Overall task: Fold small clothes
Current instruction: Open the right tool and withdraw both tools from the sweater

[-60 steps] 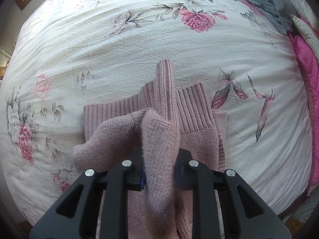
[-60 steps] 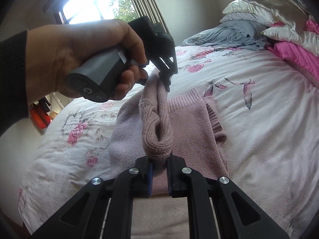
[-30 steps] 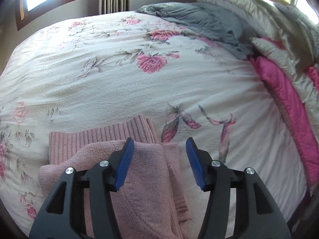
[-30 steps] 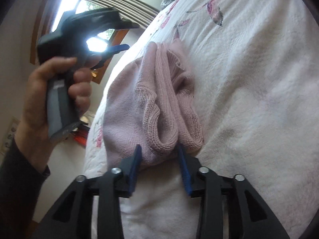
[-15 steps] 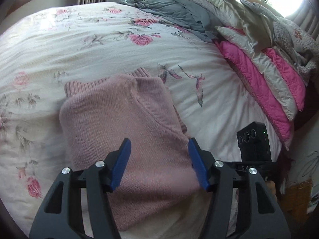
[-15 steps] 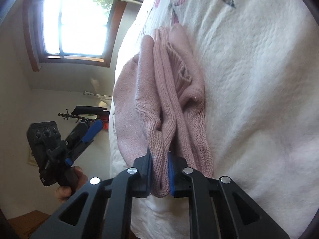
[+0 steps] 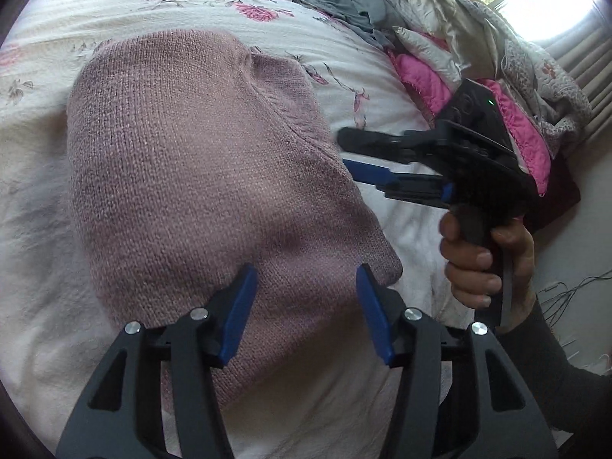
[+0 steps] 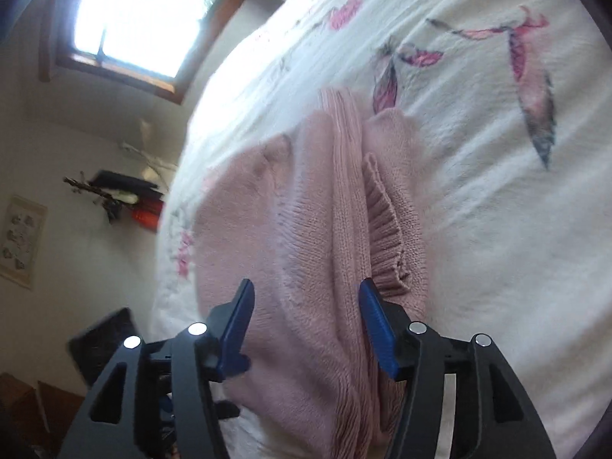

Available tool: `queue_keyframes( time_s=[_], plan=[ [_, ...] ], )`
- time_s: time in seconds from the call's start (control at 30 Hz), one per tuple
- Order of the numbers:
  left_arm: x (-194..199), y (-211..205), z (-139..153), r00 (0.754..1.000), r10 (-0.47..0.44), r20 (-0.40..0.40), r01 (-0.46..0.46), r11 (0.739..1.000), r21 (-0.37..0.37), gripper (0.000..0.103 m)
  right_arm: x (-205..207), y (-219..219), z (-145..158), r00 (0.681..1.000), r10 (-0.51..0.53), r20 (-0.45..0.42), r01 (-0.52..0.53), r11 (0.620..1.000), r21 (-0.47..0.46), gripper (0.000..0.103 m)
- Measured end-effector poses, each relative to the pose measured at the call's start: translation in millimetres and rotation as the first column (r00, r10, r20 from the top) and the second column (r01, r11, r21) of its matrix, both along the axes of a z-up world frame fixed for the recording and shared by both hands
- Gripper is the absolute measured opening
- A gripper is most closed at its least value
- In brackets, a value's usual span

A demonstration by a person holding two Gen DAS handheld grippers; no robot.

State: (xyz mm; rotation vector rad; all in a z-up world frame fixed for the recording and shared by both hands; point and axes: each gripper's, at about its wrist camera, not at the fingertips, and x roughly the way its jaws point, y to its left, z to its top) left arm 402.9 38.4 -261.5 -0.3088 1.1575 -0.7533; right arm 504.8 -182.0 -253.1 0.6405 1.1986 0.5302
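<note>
Both tools stand wide open with nothing held: the left hand-held gripper (image 7: 306,287) hovers over the near end of the pink knitted sweater (image 7: 199,176), which lies folded into a compact bundle on the floral bed cover (image 7: 114,4), and the right hand-held gripper (image 8: 304,310) straddles its bunched ribbed edge (image 8: 386,222) (the layers there look loose and uneven). The fold seems all but finished, so the next move probably calls for tidying or pressing that ragged edge flat.
</note>
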Motion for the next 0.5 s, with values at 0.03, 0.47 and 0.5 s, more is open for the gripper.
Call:
queue_keyframes(
  time_s=[0.03, 0.47, 0.5],
  plan=[
    [0, -2, 0, 1.0, -0.009, 0.0, 0.009, 1.0, -0.003, 0.053, 2, 11, 1, 0.999, 0.029, 0.015, -0.029, 0.998, -0.056, 0.032],
    [18, 24, 42, 0.997, 0.015, 0.082, -0.005, 0.993, -0.119, 0.057, 1, -38, 16, 0.991, -0.078, 0.105, 0.079, 0.997, -0.003, 0.051],
    [29, 36, 50, 0.994, 0.049, 0.099, -0.037, 0.992, -0.123, 0.058, 9, -39, 19, 0.99, -0.097, 0.103, 0.098, 0.995, -0.013, 0.055]
  ],
)
